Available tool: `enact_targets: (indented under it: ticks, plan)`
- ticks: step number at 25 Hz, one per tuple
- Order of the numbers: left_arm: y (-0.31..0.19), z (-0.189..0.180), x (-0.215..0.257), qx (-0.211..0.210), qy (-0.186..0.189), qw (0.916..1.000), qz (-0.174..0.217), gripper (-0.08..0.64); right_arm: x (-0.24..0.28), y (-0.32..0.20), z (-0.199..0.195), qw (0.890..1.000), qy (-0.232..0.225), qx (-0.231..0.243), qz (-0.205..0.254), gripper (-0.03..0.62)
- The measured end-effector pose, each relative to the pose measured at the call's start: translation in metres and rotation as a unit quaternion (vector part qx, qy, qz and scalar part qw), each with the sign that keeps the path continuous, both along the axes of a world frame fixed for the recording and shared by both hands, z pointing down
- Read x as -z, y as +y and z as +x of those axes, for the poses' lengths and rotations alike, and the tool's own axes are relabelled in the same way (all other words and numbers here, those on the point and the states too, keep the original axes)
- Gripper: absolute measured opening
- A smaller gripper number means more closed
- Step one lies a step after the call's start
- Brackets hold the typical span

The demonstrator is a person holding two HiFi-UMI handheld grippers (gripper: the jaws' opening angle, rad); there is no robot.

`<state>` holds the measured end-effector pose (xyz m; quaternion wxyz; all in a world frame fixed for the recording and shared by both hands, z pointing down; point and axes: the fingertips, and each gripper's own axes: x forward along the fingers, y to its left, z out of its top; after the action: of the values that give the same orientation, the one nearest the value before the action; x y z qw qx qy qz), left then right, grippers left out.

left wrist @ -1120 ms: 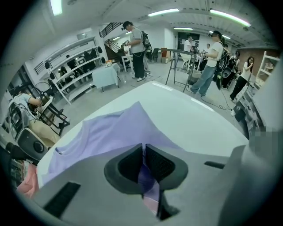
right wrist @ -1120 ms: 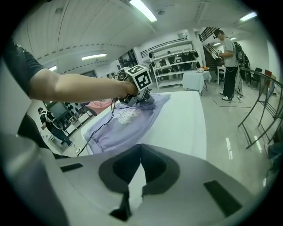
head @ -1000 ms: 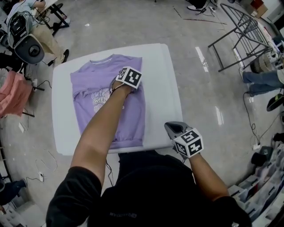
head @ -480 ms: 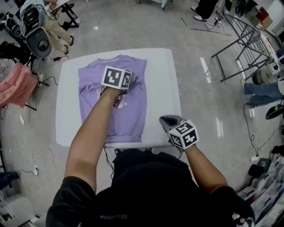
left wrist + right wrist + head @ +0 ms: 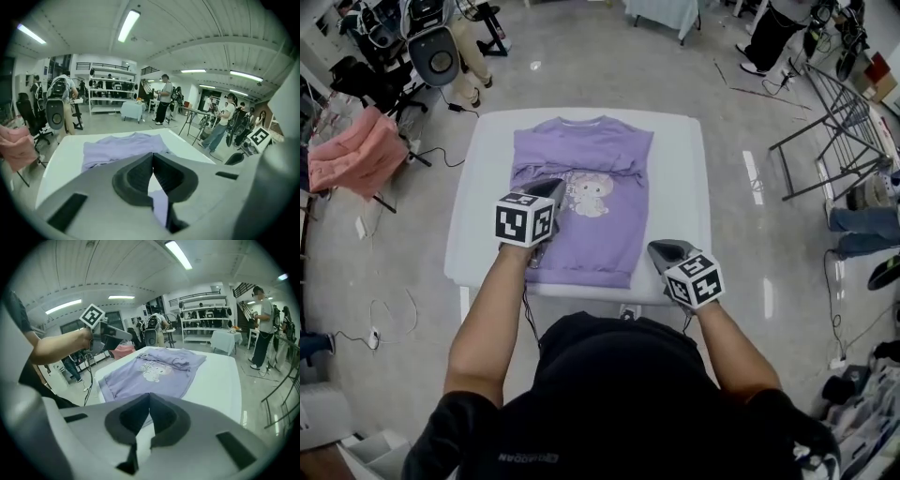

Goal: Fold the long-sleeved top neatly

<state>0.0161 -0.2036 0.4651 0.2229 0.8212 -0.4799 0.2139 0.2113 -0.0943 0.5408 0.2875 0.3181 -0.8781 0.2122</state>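
The purple long-sleeved top point(image 5: 586, 202) lies flat on the white table point(image 5: 675, 187), sleeves folded in across the chest, cartoon print showing. My left gripper point(image 5: 547, 190) hovers over the top's near-left part; its jaws have just been closing and are now shut with nothing between them. In the left gripper view its shut jaws point(image 5: 152, 157) point along the top point(image 5: 122, 145). My right gripper point(image 5: 661, 251) is shut and empty above the table's near right edge, beside the hem. The right gripper view shows its jaws point(image 5: 149, 401), the top point(image 5: 150, 373) and the left gripper point(image 5: 123, 336).
A pink garment point(image 5: 361, 150) hangs over a chair left of the table. A black round-backed device point(image 5: 431, 56) stands at the far left and a metal rack point(image 5: 830, 122) at the right. Cables lie on the floor; people stand at the back of the room.
My left gripper has lifted off the top's chest and drawn back toward the near left edge. The right gripper shifted a little. The top stays folded on the table.
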Motion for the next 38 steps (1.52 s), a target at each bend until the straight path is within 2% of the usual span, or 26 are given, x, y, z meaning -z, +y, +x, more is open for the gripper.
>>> enact_targets:
  ticks: [4,7,9,11,13,15,17,21,23,25,30,33,34,36,38]
  plan:
    - [0.055,-0.058,0.001,0.012,-0.025,0.9996,0.008,0.006,0.009,0.017,-0.022,0.999,0.019,-0.005,0.025,0.006]
    - [0.092,-0.093,-0.020,-0.008,-0.075,0.9971,0.002,0.006,0.007,0.032,-0.039,0.997,0.044,0.007,0.055,0.005]
    - [0.113,-0.110,-0.043,-0.028,-0.109,0.9936,-0.010,0.006,-0.001,0.045,-0.048,0.994,0.077,0.027,0.077,0.006]
    - [0.136,-0.125,-0.066,-0.050,-0.138,0.9889,-0.020,0.008,-0.013,0.062,-0.057,0.985,0.126,0.059,0.099,0.006]
    - [0.157,-0.138,-0.088,-0.078,-0.175,0.9811,-0.026,0.008,-0.028,0.080,-0.062,0.967,0.191,0.110,0.125,0.006]
    - [0.178,-0.146,-0.110,-0.118,-0.219,0.9681,-0.030,0.008,-0.045,0.096,-0.066,0.942,0.255,0.161,0.149,0.023]
    - [0.196,-0.148,-0.126,-0.165,-0.254,0.9528,-0.028,0.009,-0.056,0.107,-0.068,0.921,0.295,0.192,0.165,0.037]
    - [0.219,-0.141,-0.143,-0.231,-0.283,0.9307,-0.019,0.016,-0.067,0.110,-0.071,0.898,0.333,0.222,0.181,0.058]
    - [0.224,-0.136,-0.150,-0.256,-0.299,0.9191,-0.019,0.065,-0.071,0.109,-0.068,0.887,0.352,0.234,0.185,0.077]
    - [0.223,-0.131,-0.157,-0.275,-0.323,0.9054,-0.012,0.077,-0.077,0.106,-0.063,0.874,0.376,0.243,0.186,0.087]
    - [0.217,-0.119,-0.165,-0.330,-0.388,0.8602,0.029,0.087,-0.096,0.097,-0.046,0.835,0.437,0.276,0.188,0.110]
    - [0.218,-0.118,-0.173,-0.357,-0.414,0.8367,0.032,0.087,-0.102,0.096,-0.046,0.815,0.450,0.306,0.198,0.110]
    - [0.219,-0.118,-0.177,-0.364,-0.418,0.8319,0.027,0.089,-0.104,0.095,-0.047,0.809,0.454,0.315,0.202,0.109]
    - [0.218,-0.117,-0.182,-0.374,-0.419,0.8275,0.015,0.091,-0.105,0.091,-0.048,0.800,0.457,0.331,0.203,0.112]
    - [0.216,-0.117,-0.184,-0.384,-0.415,0.8248,0.001,0.092,-0.108,0.088,-0.048,0.802,0.452,0.344,0.184,0.110]
